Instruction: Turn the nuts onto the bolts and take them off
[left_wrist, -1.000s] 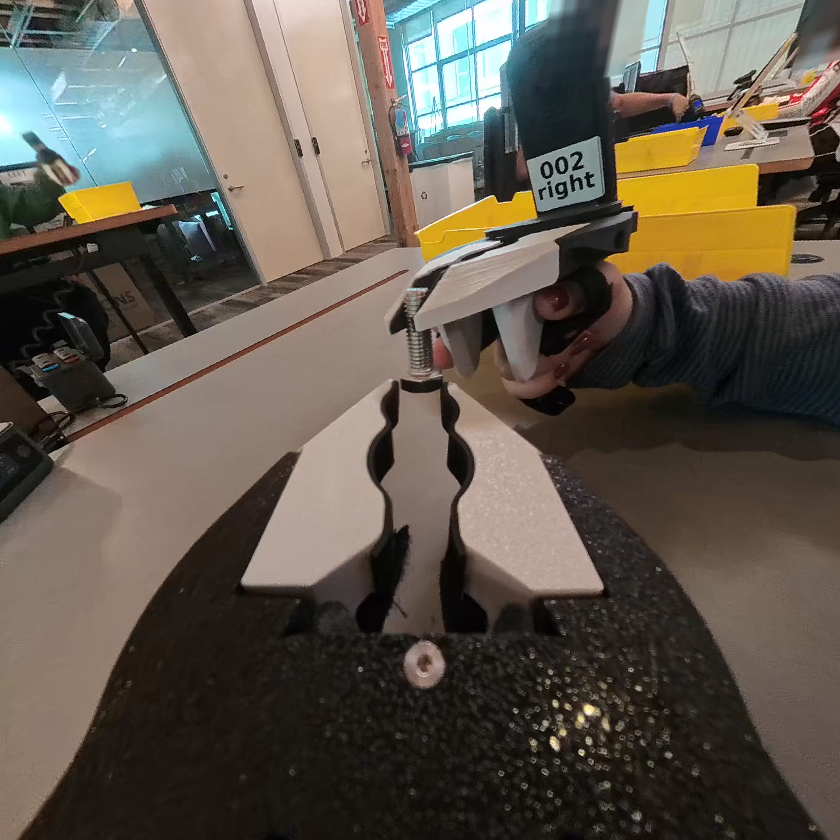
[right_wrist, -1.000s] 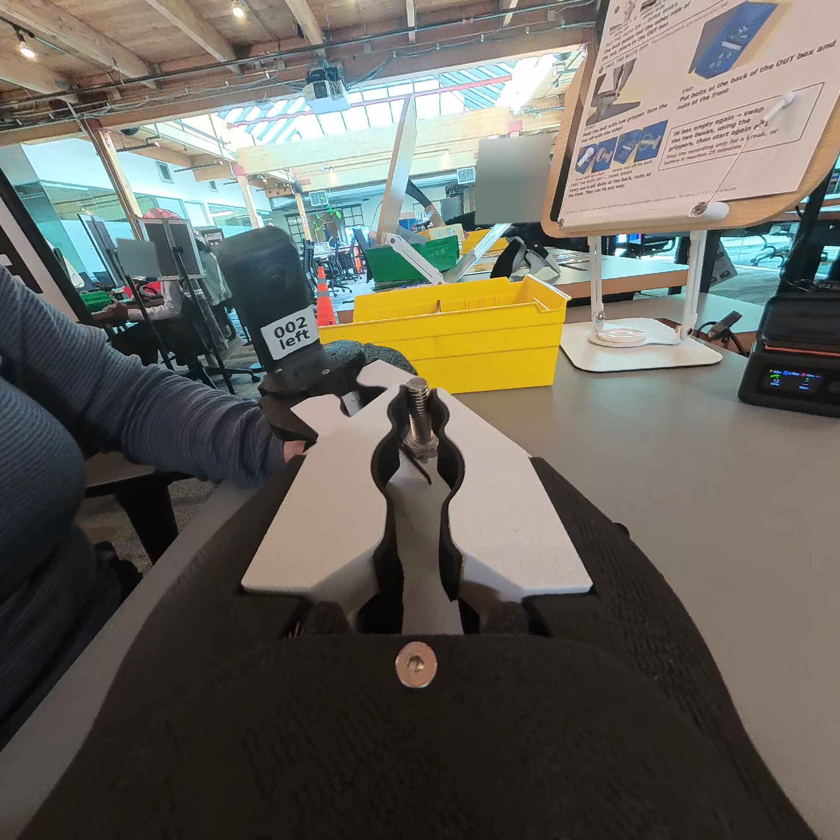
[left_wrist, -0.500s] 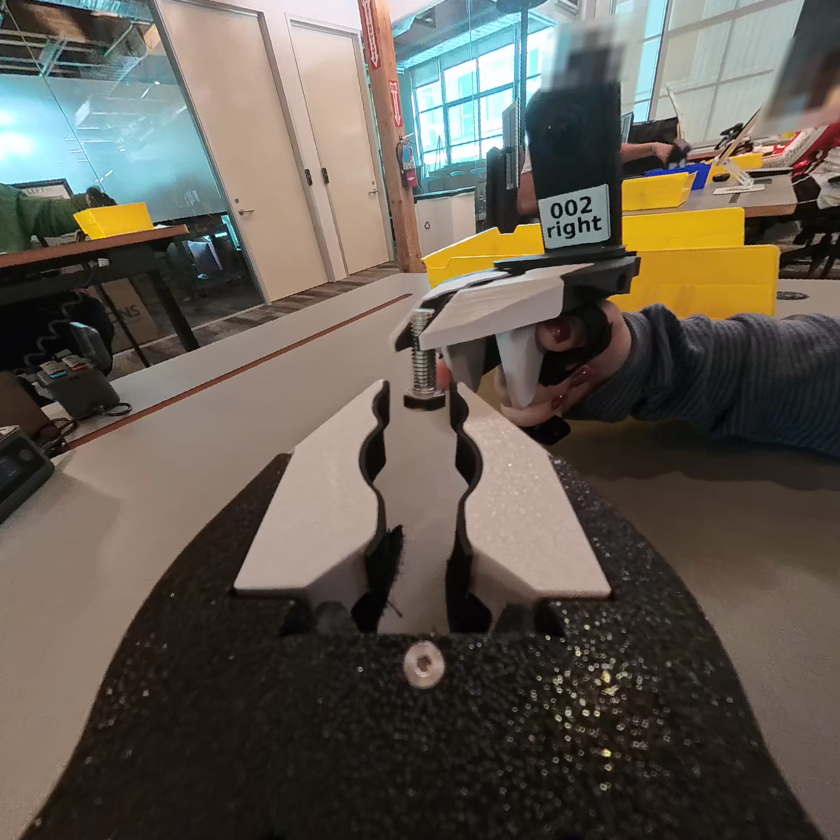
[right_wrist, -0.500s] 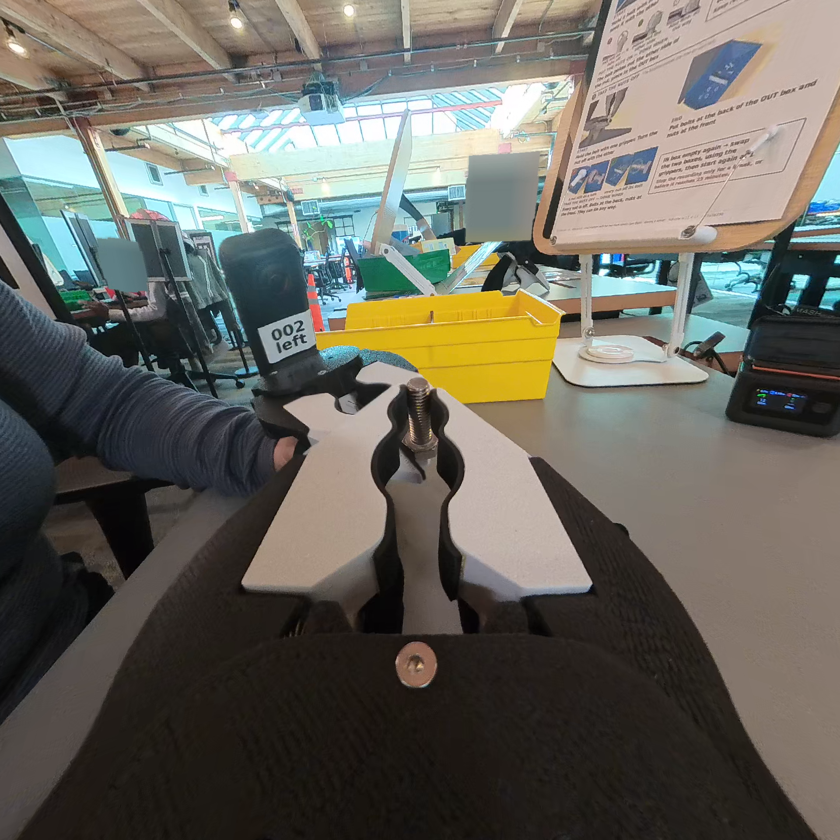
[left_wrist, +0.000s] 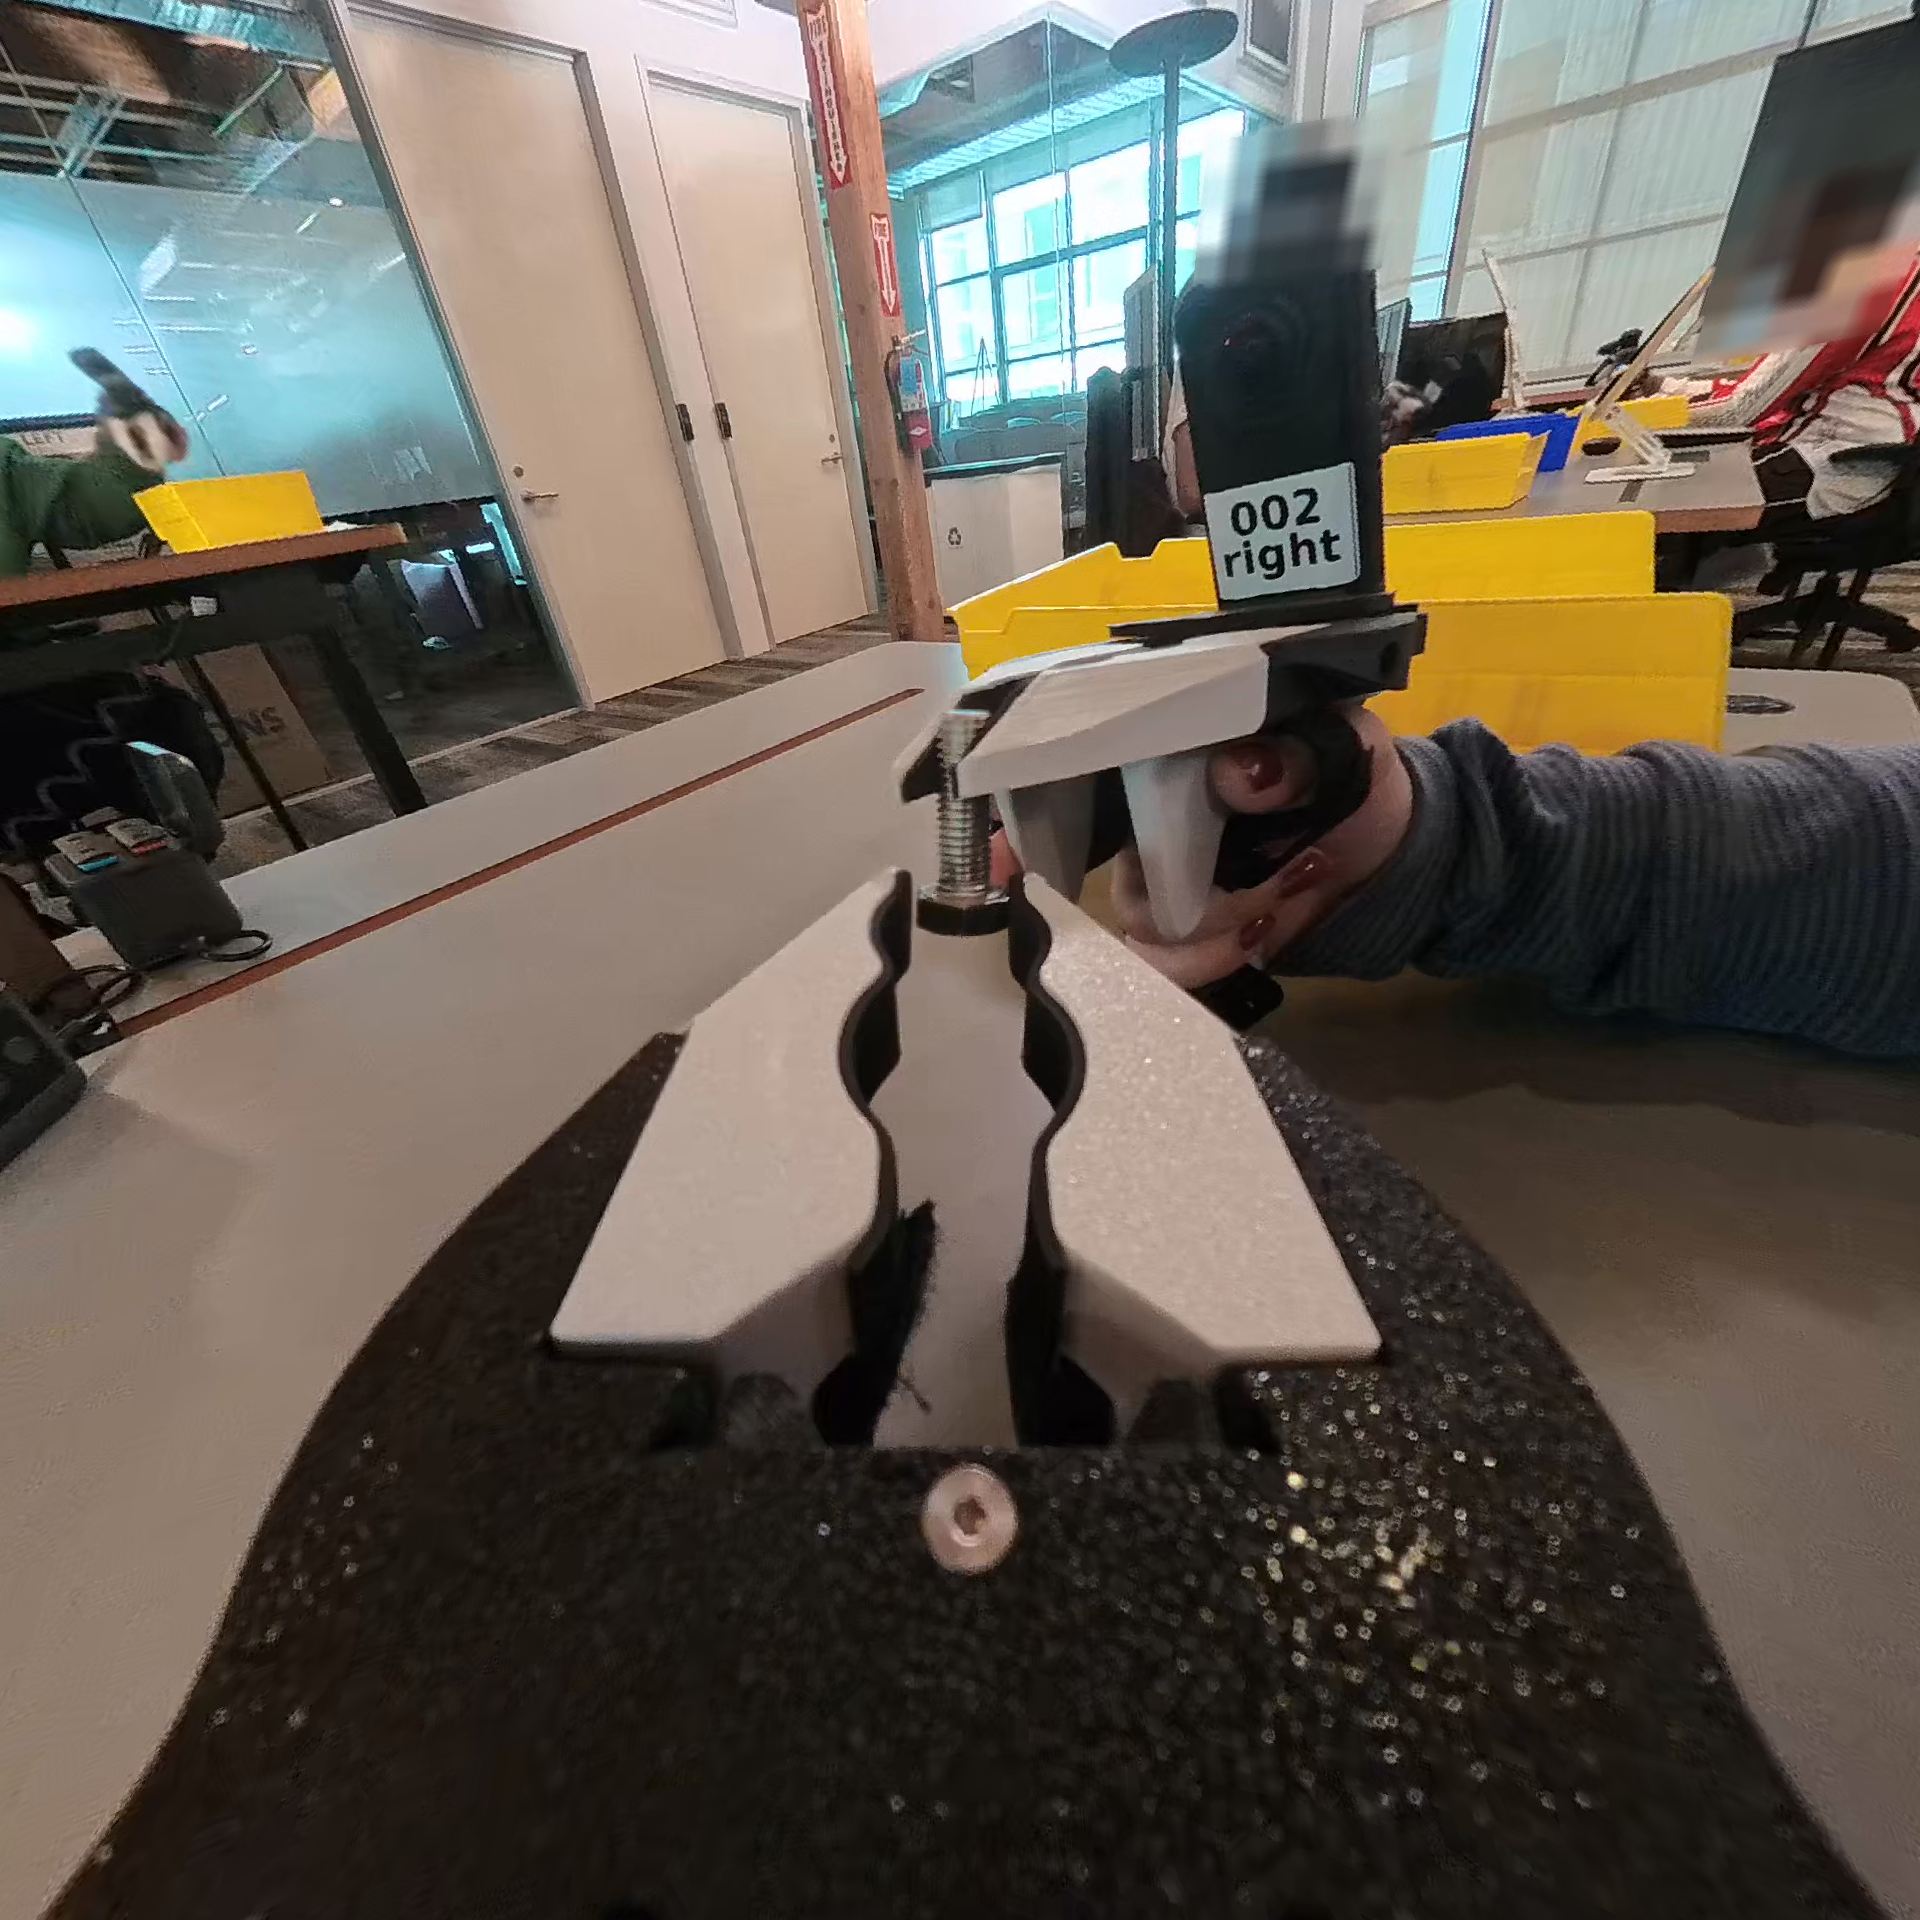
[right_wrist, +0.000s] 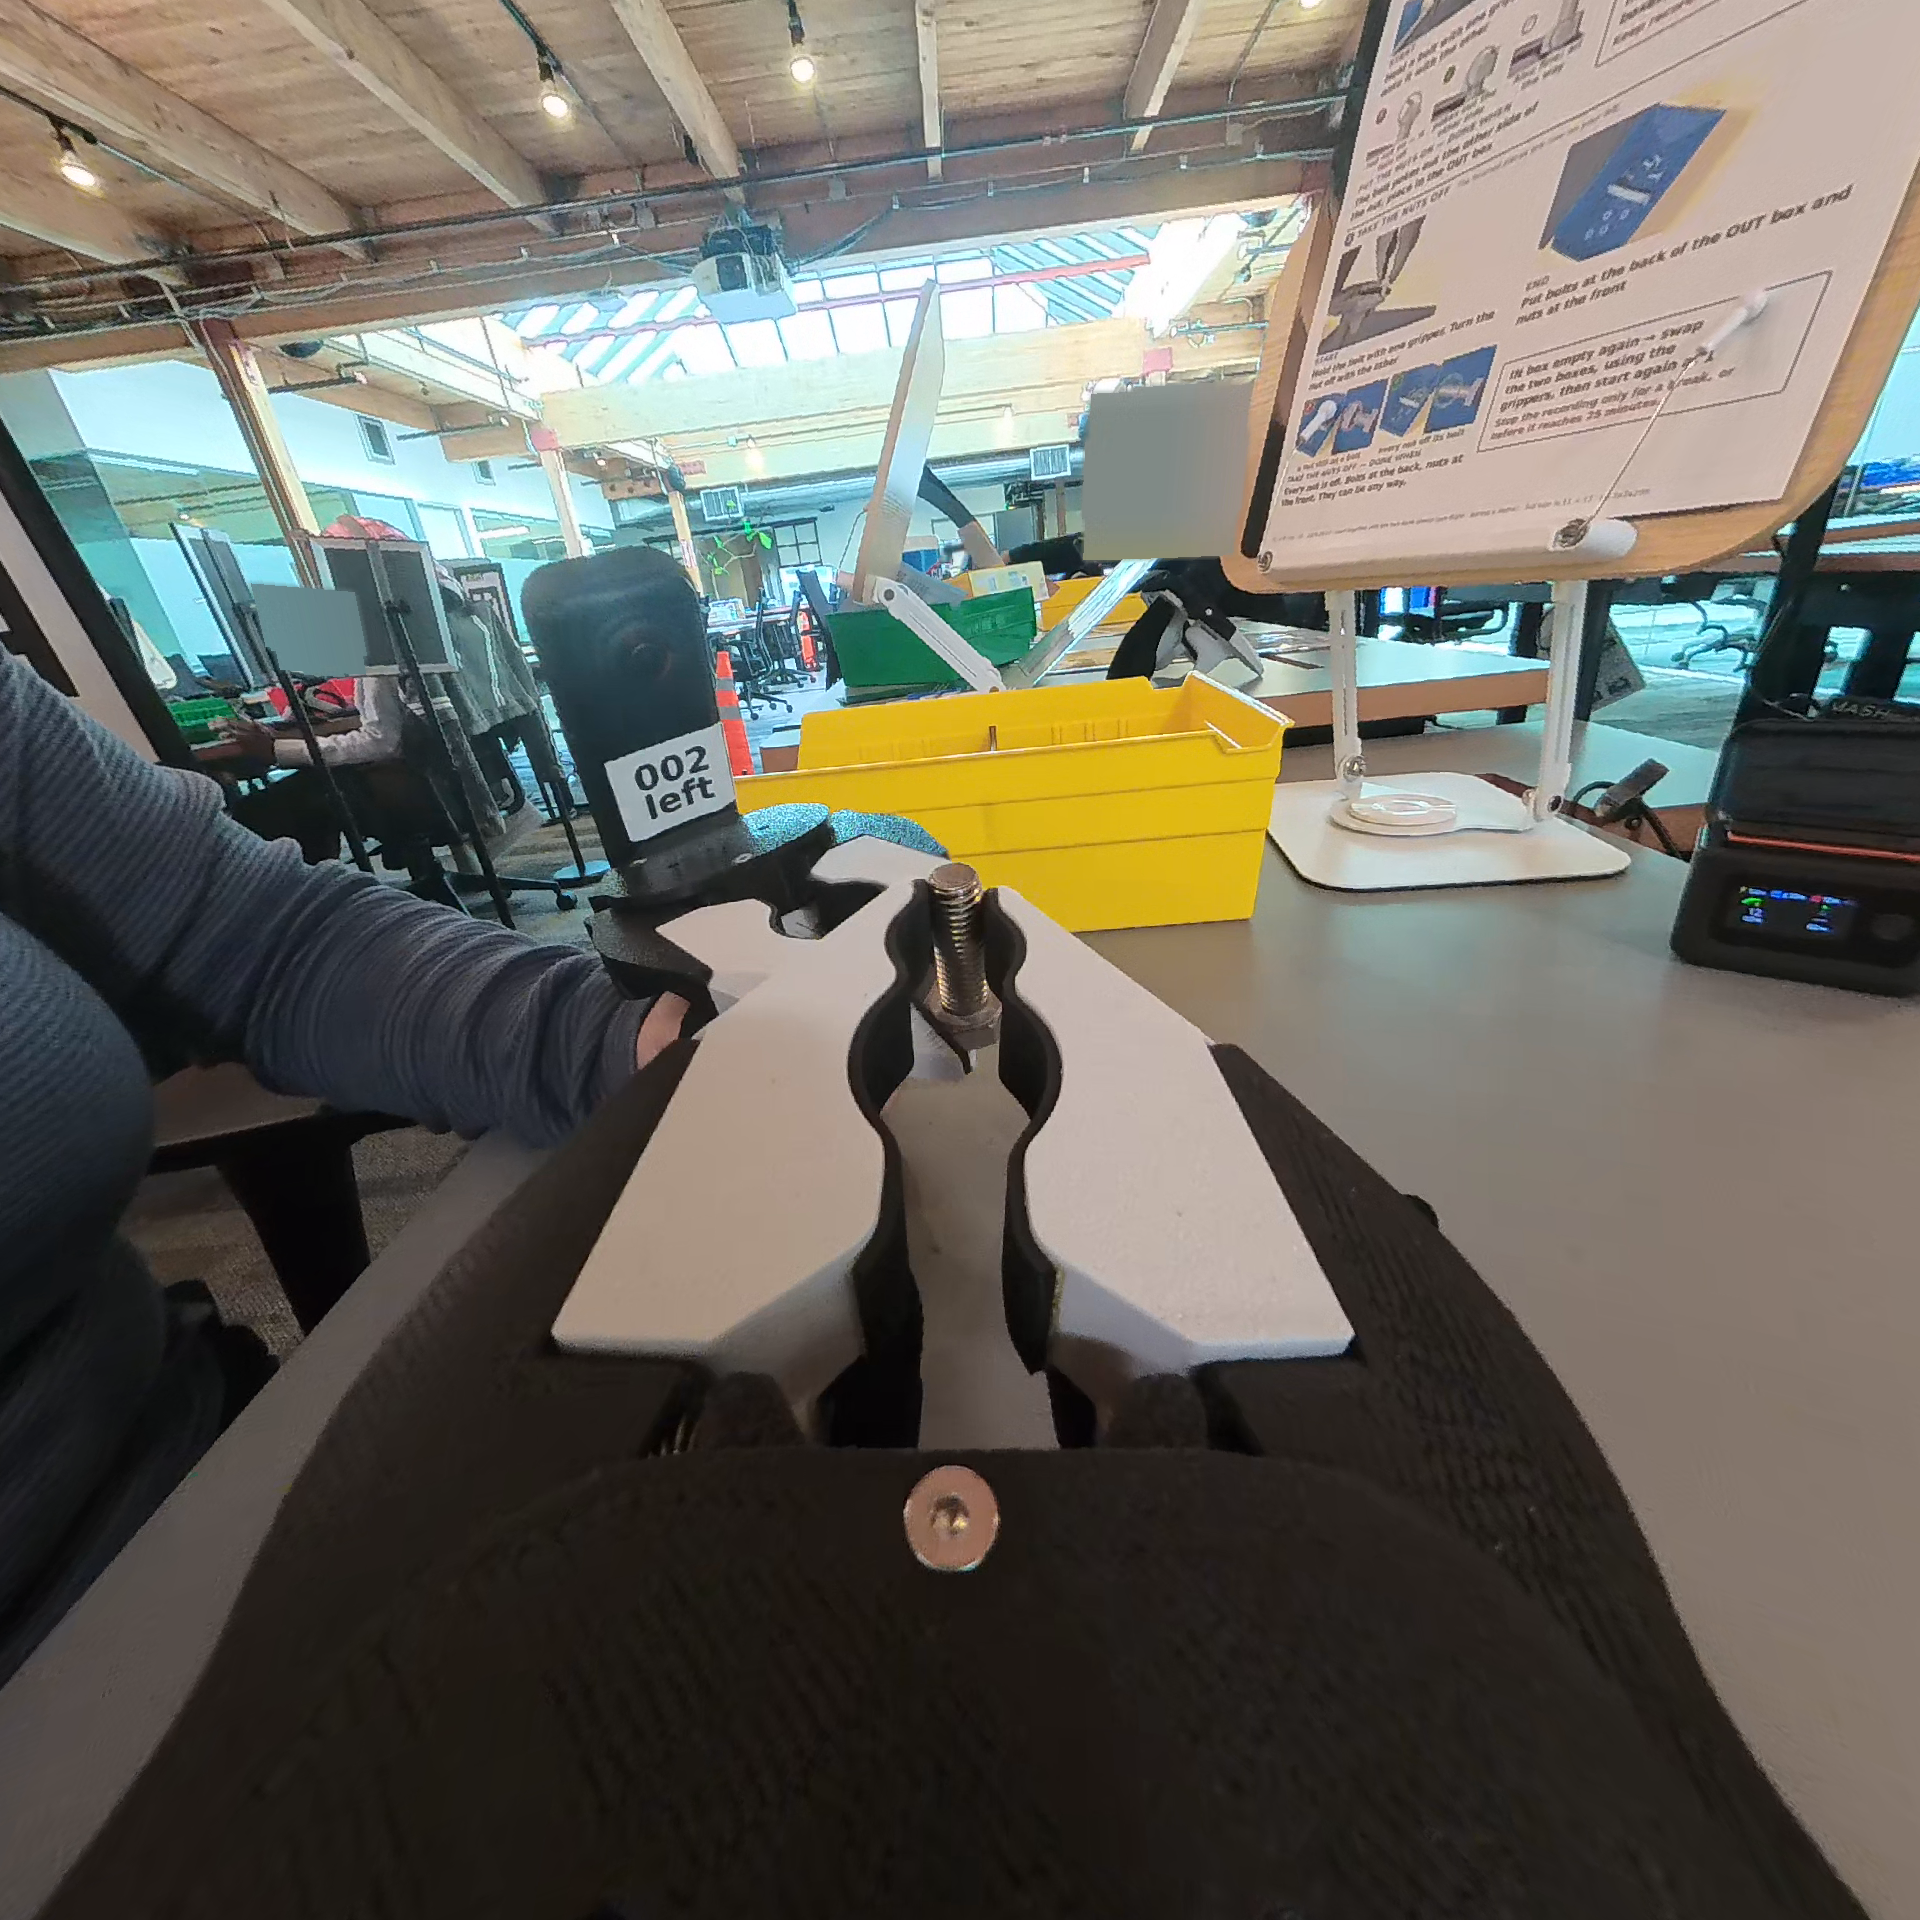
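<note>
A silver bolt (left_wrist: 961, 821) stands upright just above the grey table (left_wrist: 364, 1091), threaded end up. My right gripper (right_wrist: 954, 904) is shut on its threaded shaft (right_wrist: 954, 940), which sits in the front notch of the fingers. A hex piece (left_wrist: 961, 914) sits at the bolt's lower end; I cannot tell whether it is a nut or the bolt's head. My left gripper (left_wrist: 961, 899) is shut on it with the very tips. The right gripper also shows in the left wrist view (left_wrist: 951, 748), coming from the right. The left gripper shows in the right wrist view (right_wrist: 727, 925), under the right fingers.
A yellow bin (right_wrist: 1039, 821) stands behind the bolt, with a white stand (right_wrist: 1444, 831) holding a printed sheet and a black device with a screen (right_wrist: 1808, 894) to the right. More yellow bins (left_wrist: 1538, 665) stand behind the right hand's sleeve (left_wrist: 1610, 873). A dark device (left_wrist: 145, 883) sits far left. The grippers are tip to tip, or close to it.
Both grippers keep their hold on the bolt. The right gripper has levelled out, and the left wrist view has tilted up slightly. The hex piece sits nearer the left fingertips' ends.
</note>
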